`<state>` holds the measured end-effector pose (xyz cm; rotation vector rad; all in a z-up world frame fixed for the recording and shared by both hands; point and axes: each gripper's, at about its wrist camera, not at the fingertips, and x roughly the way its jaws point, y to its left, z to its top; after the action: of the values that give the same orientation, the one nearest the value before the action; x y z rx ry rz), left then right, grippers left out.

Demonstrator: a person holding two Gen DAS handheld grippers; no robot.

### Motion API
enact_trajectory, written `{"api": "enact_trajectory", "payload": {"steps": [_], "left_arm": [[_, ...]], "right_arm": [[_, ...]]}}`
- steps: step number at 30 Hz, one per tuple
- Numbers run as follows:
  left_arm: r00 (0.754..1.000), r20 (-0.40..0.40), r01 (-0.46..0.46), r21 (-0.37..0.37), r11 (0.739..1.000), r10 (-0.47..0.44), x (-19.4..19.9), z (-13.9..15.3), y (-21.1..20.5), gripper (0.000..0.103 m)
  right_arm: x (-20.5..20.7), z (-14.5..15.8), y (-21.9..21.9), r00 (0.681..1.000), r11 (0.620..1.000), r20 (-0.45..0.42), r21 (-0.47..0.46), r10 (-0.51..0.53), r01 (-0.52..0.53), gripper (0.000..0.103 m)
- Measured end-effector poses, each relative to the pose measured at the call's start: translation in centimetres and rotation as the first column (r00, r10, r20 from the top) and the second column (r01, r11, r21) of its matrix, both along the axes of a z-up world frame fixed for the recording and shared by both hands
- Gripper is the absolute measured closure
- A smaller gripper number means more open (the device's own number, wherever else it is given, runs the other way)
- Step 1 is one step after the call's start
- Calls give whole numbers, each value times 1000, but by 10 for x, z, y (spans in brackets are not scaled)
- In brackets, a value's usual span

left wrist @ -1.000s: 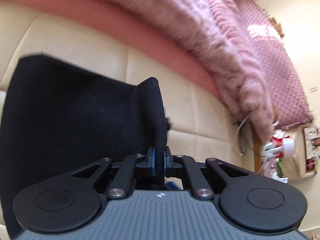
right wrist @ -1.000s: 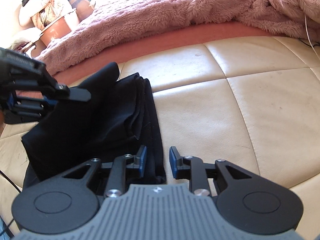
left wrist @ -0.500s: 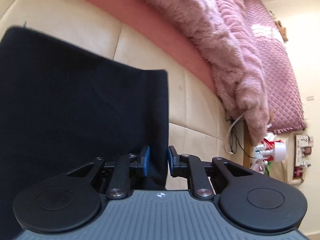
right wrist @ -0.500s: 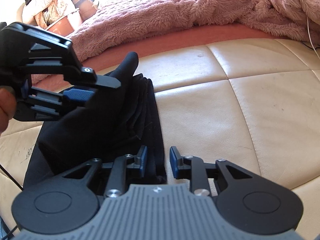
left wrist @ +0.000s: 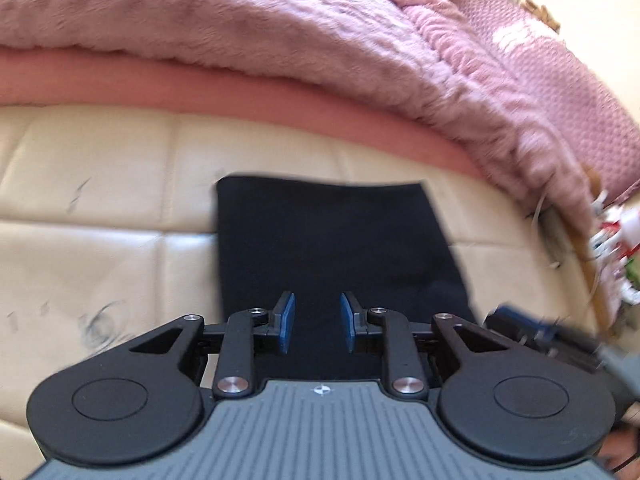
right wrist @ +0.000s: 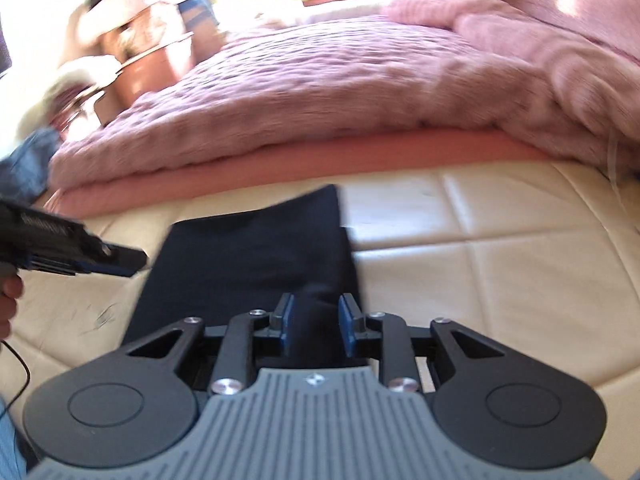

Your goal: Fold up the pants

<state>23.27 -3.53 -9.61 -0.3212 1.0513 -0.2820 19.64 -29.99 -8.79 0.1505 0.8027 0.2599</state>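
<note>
The black pants lie folded into a flat rectangle on the cream leather cushion. They also show in the right wrist view. My left gripper is open and empty, hovering over the near edge of the pants. My right gripper is open, with black cloth showing between its fingers at the pants' near right edge; I cannot tell if it touches. The left gripper also shows at the left of the right wrist view, beside the pants. The right gripper shows blurred at the right of the left wrist view.
A fluffy pink blanket and a pink sheet edge border the cushion at the back. Cluttered items sit at the far right. Bags and boxes stand at the far left of the right wrist view.
The left gripper opened and let go of the pants, which now lie flat and folded. Both grippers pulled back and turned; the right gripper opened wider.
</note>
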Motion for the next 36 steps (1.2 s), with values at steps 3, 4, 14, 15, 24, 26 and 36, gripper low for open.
{"api": "enact_trajectory", "payload": {"steps": [3, 4, 14, 15, 24, 26, 36], "left_arm": [[1000, -10, -11, -11, 1000, 11, -12, -13, 12, 77], [1000, -15, -12, -8, 1000, 12, -16, -17, 15, 76], [998, -66, 16, -6, 1000, -16, -20, -55, 25, 74], [997, -70, 17, -8, 1000, -18, -21, -59, 26, 73], [998, -65, 25, 3, 1000, -25, -27, -58, 30, 69], [998, -54, 20, -5, 1000, -20, -29, -51, 35, 69], [985, 27, -159, -207, 965, 168, -13, -34, 77, 41]], "right_arm": [[3, 0, 28, 997, 995, -4, -58, 76, -76, 87], [4, -2, 34, 995, 992, -12, -80, 96, -96, 87], [16, -48, 25, 980, 956, -178, -263, 85, -130, 90], [16, -51, 23, 980, 953, -181, -271, 88, -136, 90], [18, -52, -10, 977, 973, -214, -225, 8, -58, 72], [15, -48, -11, 978, 963, -209, -261, 10, -66, 73], [36, -13, -37, 986, 992, -145, -113, -80, 64, 58]]}}
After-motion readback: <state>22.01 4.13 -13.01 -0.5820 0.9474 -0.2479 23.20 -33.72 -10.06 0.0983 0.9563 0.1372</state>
